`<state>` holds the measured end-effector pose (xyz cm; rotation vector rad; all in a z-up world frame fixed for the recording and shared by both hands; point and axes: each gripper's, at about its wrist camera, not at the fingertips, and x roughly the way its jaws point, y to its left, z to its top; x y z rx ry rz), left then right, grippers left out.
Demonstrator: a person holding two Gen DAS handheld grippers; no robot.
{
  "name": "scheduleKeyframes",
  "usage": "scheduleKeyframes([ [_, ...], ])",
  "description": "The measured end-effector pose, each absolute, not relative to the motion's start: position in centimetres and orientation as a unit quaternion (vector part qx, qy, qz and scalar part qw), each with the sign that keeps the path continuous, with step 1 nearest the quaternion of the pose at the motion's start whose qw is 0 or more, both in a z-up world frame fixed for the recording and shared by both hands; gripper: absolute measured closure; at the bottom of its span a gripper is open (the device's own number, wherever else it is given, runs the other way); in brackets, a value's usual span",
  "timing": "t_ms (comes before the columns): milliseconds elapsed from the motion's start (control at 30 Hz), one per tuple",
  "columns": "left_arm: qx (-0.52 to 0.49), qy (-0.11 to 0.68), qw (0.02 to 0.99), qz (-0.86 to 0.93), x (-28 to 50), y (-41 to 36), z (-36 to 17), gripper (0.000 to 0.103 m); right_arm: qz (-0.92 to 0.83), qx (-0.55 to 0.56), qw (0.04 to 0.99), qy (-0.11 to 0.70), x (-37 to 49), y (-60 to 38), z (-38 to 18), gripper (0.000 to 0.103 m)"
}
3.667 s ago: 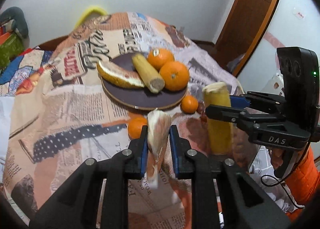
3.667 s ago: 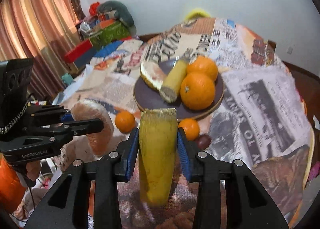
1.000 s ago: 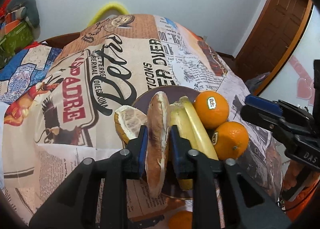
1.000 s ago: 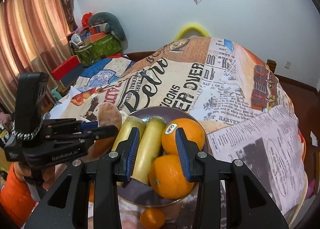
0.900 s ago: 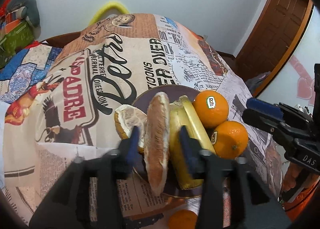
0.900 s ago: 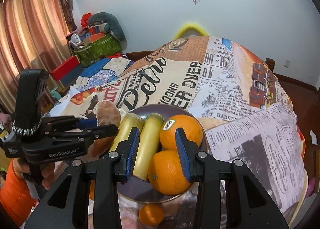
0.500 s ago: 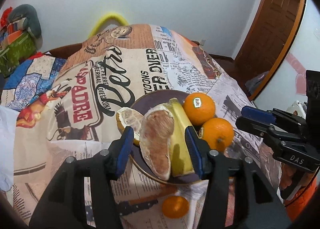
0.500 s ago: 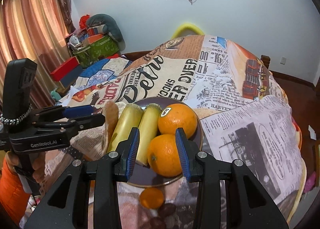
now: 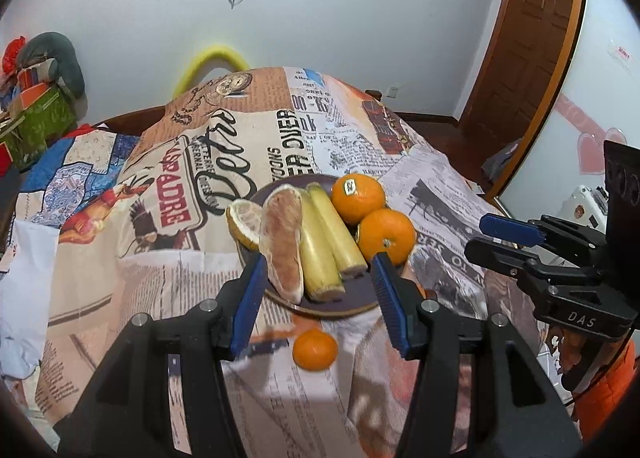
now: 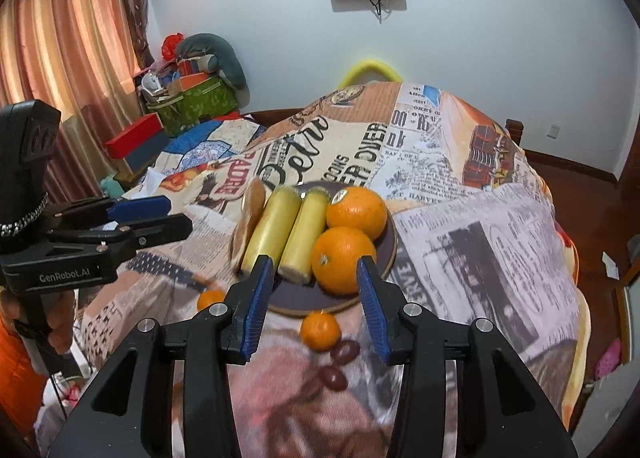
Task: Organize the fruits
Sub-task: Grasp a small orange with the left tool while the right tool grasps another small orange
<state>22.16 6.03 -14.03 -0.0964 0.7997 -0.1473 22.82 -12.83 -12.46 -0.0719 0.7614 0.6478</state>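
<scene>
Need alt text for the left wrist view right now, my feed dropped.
The open left tongs hang empty before a dark plate holding two pomelo wedges, two yellow banana pieces and two large oranges. A small mandarin lies on the newsprint tablecloth just short of the plate; the right tongs show at right.

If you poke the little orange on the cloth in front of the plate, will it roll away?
Probably. The little orange looks round and sits loose on the tablecloth, outside the plate, with nothing bracing it. The cloth looks soft and rumpled, so it may roll only briefly. It likely feels light and firm.
</scene>
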Motion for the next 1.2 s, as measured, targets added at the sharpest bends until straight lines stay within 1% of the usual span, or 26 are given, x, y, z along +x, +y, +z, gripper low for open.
scheduleKeyframes([
  [167, -0.044, 0.404, 0.911, -0.071, 21.0, 5.7, -15.2, 0.049, 0.305, -0.034, 0.874, 0.377, 21.7, -13.4, -13.6, 0.059],
  [600, -0.053, 0.455, 0.886, -0.077, 21.3, 5.3, -20.4, 0.049, 0.298, -0.041, 0.855, 0.422, 21.9, -13.2, -17.5, 0.059],
  [800, -0.058, 0.472, 0.876, -0.082, 22.0, 5.2, -22.2, 0.049, 0.297, -0.047, 0.852, 0.429, 22.6, -12.4, -18.8, 0.059],
  [867, -0.059, 0.476, 0.874, -0.083, 22.2, 5.1, -22.6, 0.050, 0.298, -0.048, 0.850, 0.431, 22.9, -12.2, -19.1, 0.059],
  [933, -0.061, 0.480, 0.871, -0.088, 22.3, 5.1, -23.0, 0.053, 0.300, -0.049, 0.849, 0.432, 23.2, -12.0, -19.3, 0.059],
  [1100, -0.061, 0.487, 0.867, -0.084, 22.7, 5.0, -23.7, 0.054, 0.308, -0.062, 0.843, 0.437, 23.5, -11.2, -20.0, 0.059],
  [1200, -0.064, 0.490, 0.866, -0.082, 22.9, 5.1, -23.9, 0.060, 0.311, -0.066, 0.842, 0.435, 23.6, -10.9, -20.4, 0.061],
])
